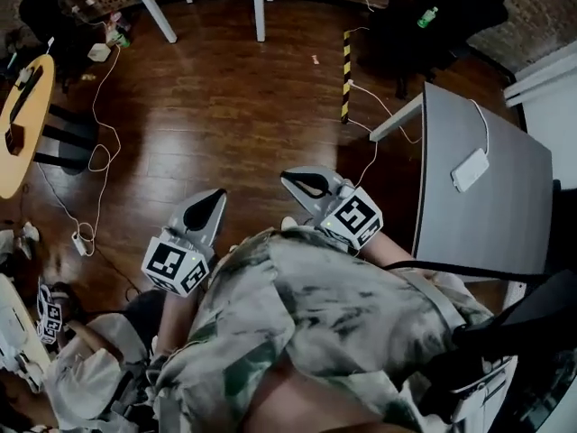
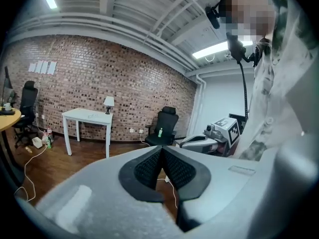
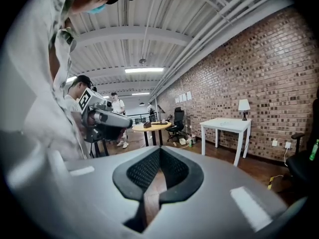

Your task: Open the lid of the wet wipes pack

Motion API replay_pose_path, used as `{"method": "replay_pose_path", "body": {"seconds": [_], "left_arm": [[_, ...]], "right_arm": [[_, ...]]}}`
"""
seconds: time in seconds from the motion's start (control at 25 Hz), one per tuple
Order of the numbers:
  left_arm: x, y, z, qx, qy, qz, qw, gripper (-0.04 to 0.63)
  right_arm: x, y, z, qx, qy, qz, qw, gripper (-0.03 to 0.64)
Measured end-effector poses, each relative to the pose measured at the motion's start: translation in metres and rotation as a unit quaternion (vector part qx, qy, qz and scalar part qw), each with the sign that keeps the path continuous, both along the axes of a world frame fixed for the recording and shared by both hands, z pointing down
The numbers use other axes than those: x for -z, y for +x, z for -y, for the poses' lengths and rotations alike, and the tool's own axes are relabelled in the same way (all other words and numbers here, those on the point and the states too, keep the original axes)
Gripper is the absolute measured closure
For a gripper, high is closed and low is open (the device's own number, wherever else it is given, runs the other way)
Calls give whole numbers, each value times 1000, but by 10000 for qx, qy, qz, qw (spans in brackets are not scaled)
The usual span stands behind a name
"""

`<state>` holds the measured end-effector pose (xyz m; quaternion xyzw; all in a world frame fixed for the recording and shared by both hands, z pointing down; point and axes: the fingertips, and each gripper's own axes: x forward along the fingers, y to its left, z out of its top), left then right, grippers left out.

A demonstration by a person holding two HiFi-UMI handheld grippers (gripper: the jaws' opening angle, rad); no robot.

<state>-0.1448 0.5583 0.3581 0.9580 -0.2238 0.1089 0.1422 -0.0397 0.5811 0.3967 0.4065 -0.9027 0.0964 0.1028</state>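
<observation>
a: where is the wet wipes pack sitting?

b: i am not finding it with any certainty. reading the head view left to right, a round wooden table (image 1: 20, 124) is showing at the left edge, then bare wood floor (image 1: 225, 97), then a grey table (image 1: 487, 233) at the right. a flat white object (image 1: 471, 170) is lying on the grey table with a cable running to it. it is too small to tell whether it is the pack or something else.

a: grippers?

b: the left gripper (image 1: 215, 201) is being held close to the person's chest, its jaws pressing together at the tips with nothing between them. the right gripper (image 1: 293, 180) is matching it, tips meeting, with only floor showing through the gap behind them. both are pointing out over the floor, well apart from the grey table.

a: handling judgement?

b: i am expecting a light, soft pack that is likely sliding when pushed, with a stiff thin flap lid. one gripper should be pinning the body while the other is catching the lid's front lip. the risk is lifting the whole pack instead.

a: containers?

b: only a green bottle (image 1: 427, 16) is showing, on the black chair (image 1: 451, 7) far off. i cannot read its contents.
</observation>
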Motion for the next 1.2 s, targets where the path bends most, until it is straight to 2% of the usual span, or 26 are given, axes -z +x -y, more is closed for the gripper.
{"method": "replay_pose_path", "body": {"seconds": [0.28,0.52,0.68,0.88,1.2], "left_arm": [[-10,10,14,263,9,293,9992,594],[-2,23,39,295,-106,449,9985,594],[4,42,36,108,-319,273,9991,594],[-5,22,46,153,-239,320,9991,594],[-20,33,83,-3,-158,74,9998,594]], "right_arm": [[-9,33,1,-3,-51,35,10000,611],[-6,65,23,-110,-232,18,9997,611],[1,81,27,-232,-320,-13,9992,611],[-6,52,46,-59,-236,39,9997,611],[-12,53,77,-138,-122,-112,9998,611]]}}
